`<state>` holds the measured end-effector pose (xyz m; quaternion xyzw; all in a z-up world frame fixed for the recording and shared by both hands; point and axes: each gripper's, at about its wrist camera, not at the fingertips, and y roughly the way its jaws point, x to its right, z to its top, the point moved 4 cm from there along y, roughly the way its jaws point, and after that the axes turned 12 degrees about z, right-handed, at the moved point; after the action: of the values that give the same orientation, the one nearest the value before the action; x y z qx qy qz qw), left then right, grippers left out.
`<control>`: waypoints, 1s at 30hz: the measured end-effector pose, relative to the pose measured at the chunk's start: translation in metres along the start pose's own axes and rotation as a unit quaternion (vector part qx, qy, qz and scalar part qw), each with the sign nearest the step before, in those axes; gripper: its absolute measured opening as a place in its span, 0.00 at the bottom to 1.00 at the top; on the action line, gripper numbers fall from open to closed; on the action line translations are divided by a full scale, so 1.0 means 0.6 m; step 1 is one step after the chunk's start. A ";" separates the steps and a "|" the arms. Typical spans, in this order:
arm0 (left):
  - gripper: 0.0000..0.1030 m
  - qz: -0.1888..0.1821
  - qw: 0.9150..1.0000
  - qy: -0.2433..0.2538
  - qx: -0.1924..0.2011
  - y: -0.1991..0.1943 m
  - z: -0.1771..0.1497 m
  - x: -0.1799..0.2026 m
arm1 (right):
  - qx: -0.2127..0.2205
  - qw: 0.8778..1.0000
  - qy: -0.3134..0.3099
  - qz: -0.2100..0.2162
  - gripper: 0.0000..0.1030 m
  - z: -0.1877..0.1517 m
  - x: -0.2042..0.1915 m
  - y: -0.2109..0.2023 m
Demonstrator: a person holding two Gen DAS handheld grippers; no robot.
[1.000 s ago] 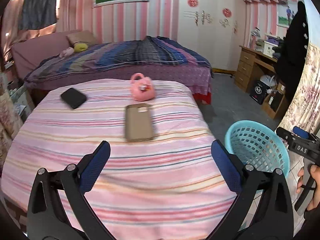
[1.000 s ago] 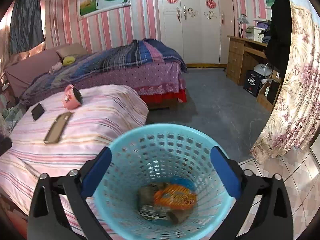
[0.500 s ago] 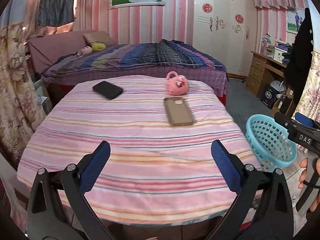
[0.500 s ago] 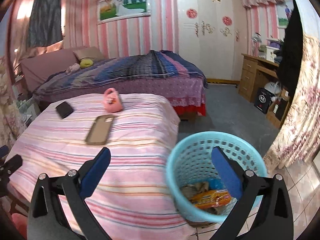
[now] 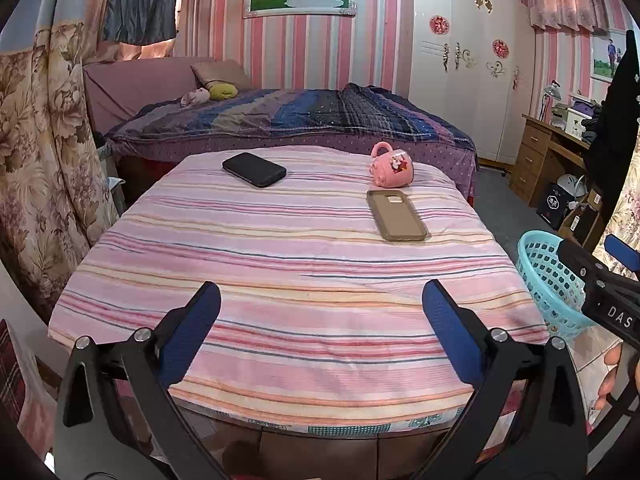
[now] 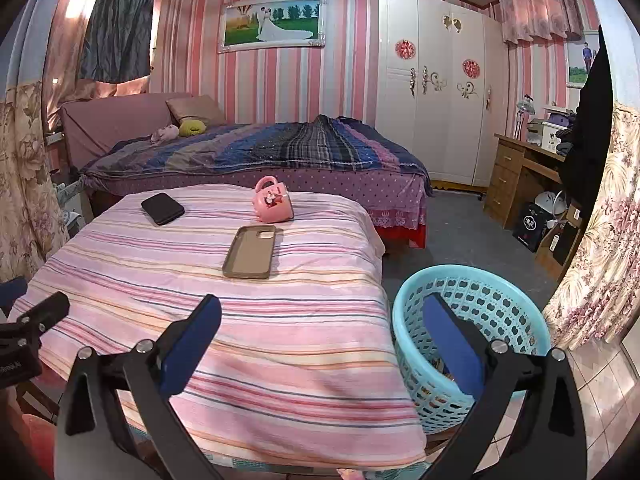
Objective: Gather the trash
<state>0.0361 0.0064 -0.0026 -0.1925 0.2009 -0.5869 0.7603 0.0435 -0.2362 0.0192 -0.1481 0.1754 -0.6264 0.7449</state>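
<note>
A light blue plastic basket (image 6: 472,320) stands on the floor at the right of the striped table (image 6: 248,320); it also shows in the left wrist view (image 5: 548,280). A little of its contents shows through the mesh. My left gripper (image 5: 320,320) is open and empty, held back from the table's near edge. My right gripper (image 6: 320,336) is open and empty, above the table's right corner, its right finger in front of the basket. The right gripper's body (image 5: 600,292) shows at the right edge of the left wrist view.
On the pink striped cloth lie a black phone (image 5: 254,169), a tan phone case (image 5: 396,220) and a pink mug (image 5: 392,165) on its side. A bed (image 6: 256,152) stands behind, a desk (image 6: 520,176) and floral curtains (image 6: 592,240) at the right.
Both grippers have pulled back and up from the basket and table. The right view no longer looks down into the basket. Both stay open.
</note>
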 end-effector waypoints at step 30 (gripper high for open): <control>0.95 -0.003 0.999 0.002 0.035 -0.017 -0.001 0.000 | 0.024 0.999 -0.024 -0.013 0.96 -0.007 -0.031 -0.020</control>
<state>0.0274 0.0038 0.0022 -0.1653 0.1812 -0.5962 0.7645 0.0281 -0.2199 0.0224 -0.1470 0.1403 -0.6366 0.7440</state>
